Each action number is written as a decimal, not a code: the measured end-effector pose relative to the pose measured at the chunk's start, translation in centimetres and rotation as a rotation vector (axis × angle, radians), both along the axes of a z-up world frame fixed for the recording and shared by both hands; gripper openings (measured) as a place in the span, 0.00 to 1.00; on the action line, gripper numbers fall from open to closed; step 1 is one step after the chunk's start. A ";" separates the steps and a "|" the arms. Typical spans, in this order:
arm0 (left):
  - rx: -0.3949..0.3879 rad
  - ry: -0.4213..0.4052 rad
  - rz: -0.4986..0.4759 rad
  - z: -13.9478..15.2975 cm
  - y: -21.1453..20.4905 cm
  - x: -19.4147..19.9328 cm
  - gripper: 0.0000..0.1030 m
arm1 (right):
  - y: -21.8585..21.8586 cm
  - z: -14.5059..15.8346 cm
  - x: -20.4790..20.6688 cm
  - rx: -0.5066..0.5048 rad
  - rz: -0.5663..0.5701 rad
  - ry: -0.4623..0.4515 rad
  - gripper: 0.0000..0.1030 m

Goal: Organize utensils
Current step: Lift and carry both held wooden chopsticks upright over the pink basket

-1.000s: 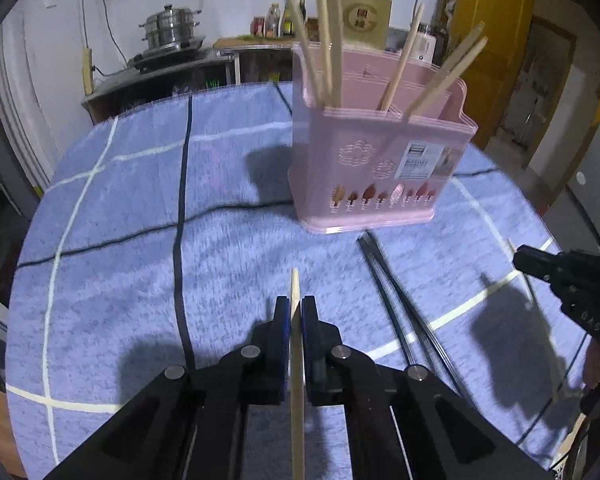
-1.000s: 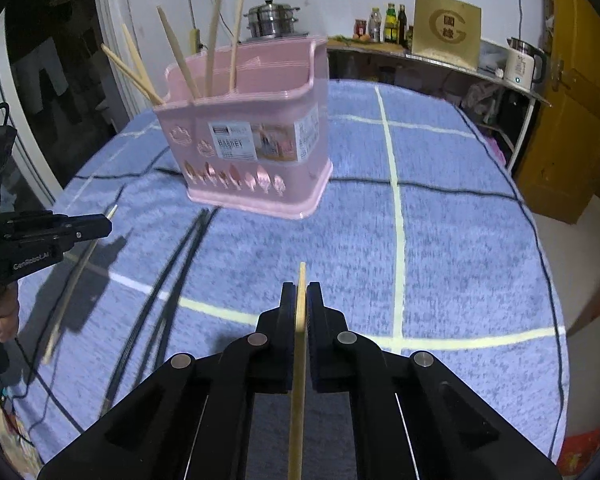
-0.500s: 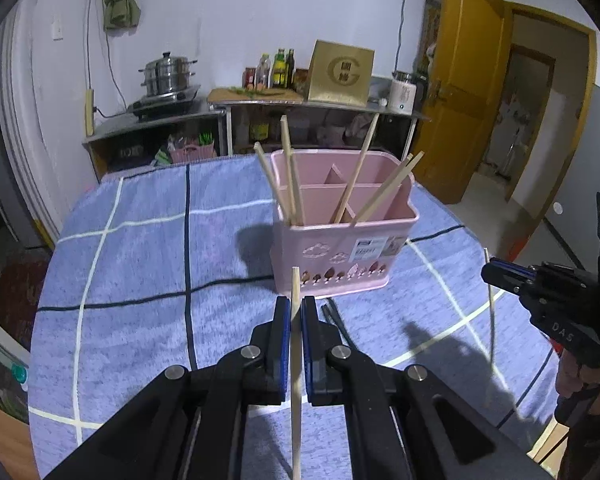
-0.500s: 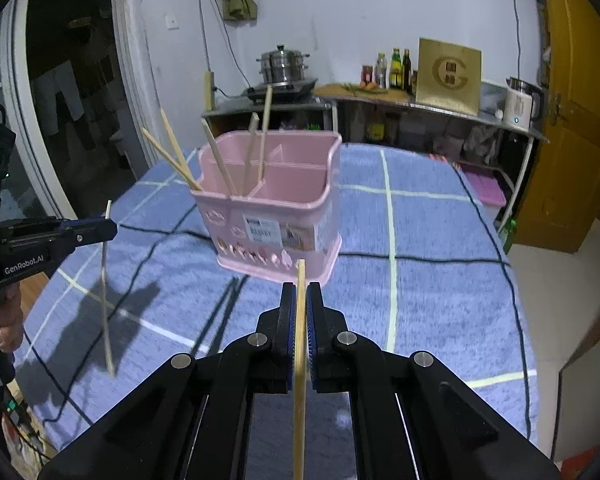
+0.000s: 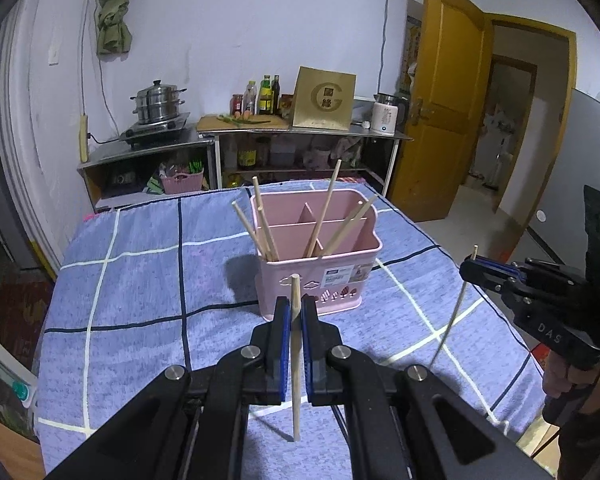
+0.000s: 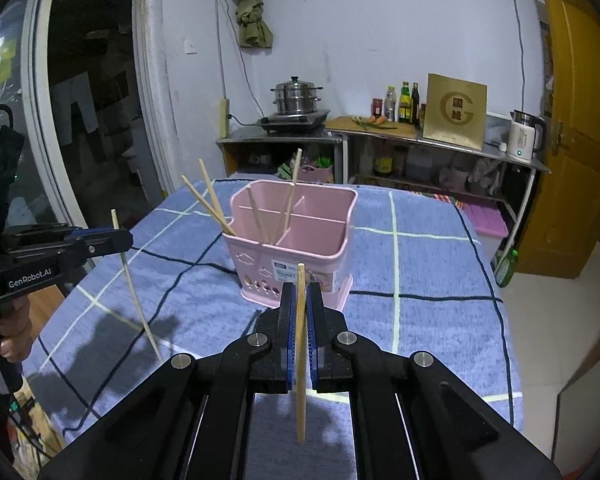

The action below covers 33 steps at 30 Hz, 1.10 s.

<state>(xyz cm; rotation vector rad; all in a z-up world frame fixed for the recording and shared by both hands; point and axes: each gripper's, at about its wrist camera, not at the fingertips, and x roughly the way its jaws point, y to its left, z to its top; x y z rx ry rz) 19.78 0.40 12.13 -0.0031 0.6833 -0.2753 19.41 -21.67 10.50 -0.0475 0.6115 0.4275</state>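
Hand-held grippers, left point(image 5: 295, 312) and right point(image 6: 300, 300), each clamp a chopstick, angled downward above the tablecloth point(image 5: 132, 280).

The pink holder point(image 5: 320, 264) hides the lower ends of the chopsticks point(image 5: 265, 226) standing in it, and its label print is too small to read. At 4 o'clock the person's hand point(image 5: 580, 384) is cut off by the edge. Shelf clutter point(image 6: 428, 168) beyond the counter point(image 6: 420, 280) is blurred.

Table point(image 5: 132, 280) draped in blue cloth point(image 5: 220, 340) with white and dark grid lines. Pink compartmented utensil caddy point(image 5: 332, 280) standing upright on cloth near centre, wooden chopsticks point(image 5: 324, 208) leaning inside.
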 end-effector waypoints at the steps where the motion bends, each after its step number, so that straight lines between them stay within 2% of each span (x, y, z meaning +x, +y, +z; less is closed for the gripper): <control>1: -0.001 -0.002 -0.002 0.1 0.0 -0.1 0.05 | 0.0 0.1 -0.1 0.002 0.003 -0.003 0.05; 10: -0.008 -0.017 -0.014 1.2 -0.4 -0.6 0.05 | 0.5 1.0 -0.8 0.003 0.022 -0.031 0.05; 21: -0.023 -0.033 -0.017 2.6 -0.8 0.7 0.05 | 1.3 2.3 -0.4 0.025 0.036 -0.065 0.05; 33: -0.056 -0.121 0.008 7.2 -0.8 3.6 0.05 | 3.7 6.4 1.2 0.079 0.071 -0.163 0.05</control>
